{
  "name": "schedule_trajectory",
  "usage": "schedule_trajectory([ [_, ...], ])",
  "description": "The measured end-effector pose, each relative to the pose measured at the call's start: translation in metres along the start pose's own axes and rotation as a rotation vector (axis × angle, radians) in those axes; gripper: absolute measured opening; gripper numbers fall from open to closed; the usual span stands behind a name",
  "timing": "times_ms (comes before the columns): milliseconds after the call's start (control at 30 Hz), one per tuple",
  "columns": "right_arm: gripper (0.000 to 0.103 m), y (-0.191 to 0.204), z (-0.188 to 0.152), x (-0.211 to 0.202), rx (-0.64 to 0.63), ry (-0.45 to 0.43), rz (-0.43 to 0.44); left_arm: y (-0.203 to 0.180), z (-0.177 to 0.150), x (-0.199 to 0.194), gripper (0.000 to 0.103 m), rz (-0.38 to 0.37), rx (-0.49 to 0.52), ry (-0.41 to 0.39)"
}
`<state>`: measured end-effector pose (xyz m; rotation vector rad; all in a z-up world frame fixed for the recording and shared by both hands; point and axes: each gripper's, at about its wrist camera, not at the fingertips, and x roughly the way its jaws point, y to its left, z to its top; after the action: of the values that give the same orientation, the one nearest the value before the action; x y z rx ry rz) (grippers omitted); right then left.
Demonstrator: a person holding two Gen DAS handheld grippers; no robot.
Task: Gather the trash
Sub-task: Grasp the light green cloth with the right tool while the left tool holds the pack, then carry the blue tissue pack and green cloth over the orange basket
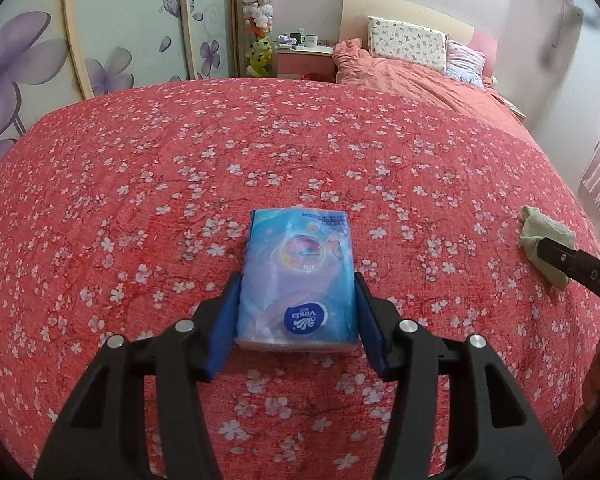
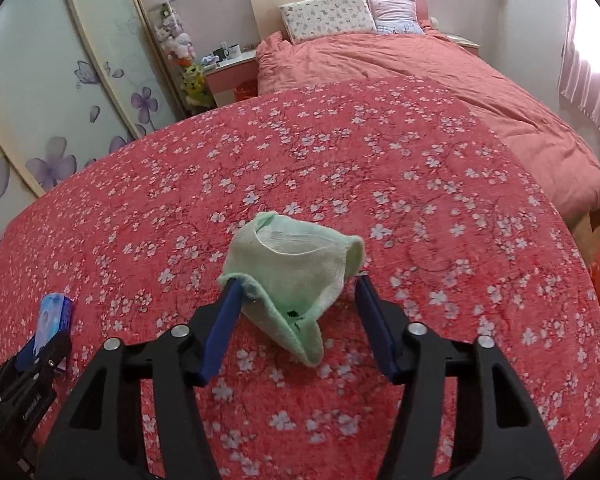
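Observation:
A blue Vinda tissue pack [image 1: 298,276] lies on the red flowered bedspread [image 1: 180,168]. My left gripper [image 1: 298,280] has its blue pads against both long sides of the pack. The pack and left gripper also show at the left edge of the right wrist view [image 2: 54,316]. A crumpled light green cloth [image 2: 292,272] lies on the bedspread between the fingers of my right gripper [image 2: 296,282], which stands wide, its left pad touching the cloth. The cloth also shows in the left wrist view [image 1: 544,240].
A pink quilt [image 2: 440,80] and two pillows [image 2: 328,14] lie at the head of the bed. A bedside cabinet [image 1: 304,58] with mugs and a column of plush toys [image 1: 258,20] stand beyond. Flowered wardrobe doors [image 1: 40,60] run along the left.

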<state>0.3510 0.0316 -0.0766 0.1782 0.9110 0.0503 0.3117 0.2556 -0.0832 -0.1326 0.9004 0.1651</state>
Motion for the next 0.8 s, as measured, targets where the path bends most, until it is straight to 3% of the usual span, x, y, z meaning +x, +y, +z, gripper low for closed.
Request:
schedule_trajectory([
  [67, 0.046, 0.004, -0.002, 0.0, -0.016, -0.008, -0.012, 0.0, 0.0, 0.001, 0.052, -0.001, -0.001, 0.0],
  [133, 0.03, 0.005, -0.005, 0.0, -0.036, -0.009, -0.003, -0.001, 0.0, 0.001, 0.052, -0.001, -0.001, 0.0],
  [233, 0.016, 0.007, -0.008, -0.006, -0.061, -0.019, -0.002, -0.001, 0.0, 0.001, 0.052, 0.004, 0.003, 0.001],
  [467, 0.009, -0.006, -0.023, -0.029, -0.082, -0.042, -0.006, -0.003, 0.001, 0.002, 0.052, -0.002, -0.002, -0.002],
  [800, 0.008, -0.049, -0.037, -0.085, -0.064, -0.118, -0.008, -0.004, -0.008, -0.018, 0.05, -0.043, 0.016, -0.042],
])
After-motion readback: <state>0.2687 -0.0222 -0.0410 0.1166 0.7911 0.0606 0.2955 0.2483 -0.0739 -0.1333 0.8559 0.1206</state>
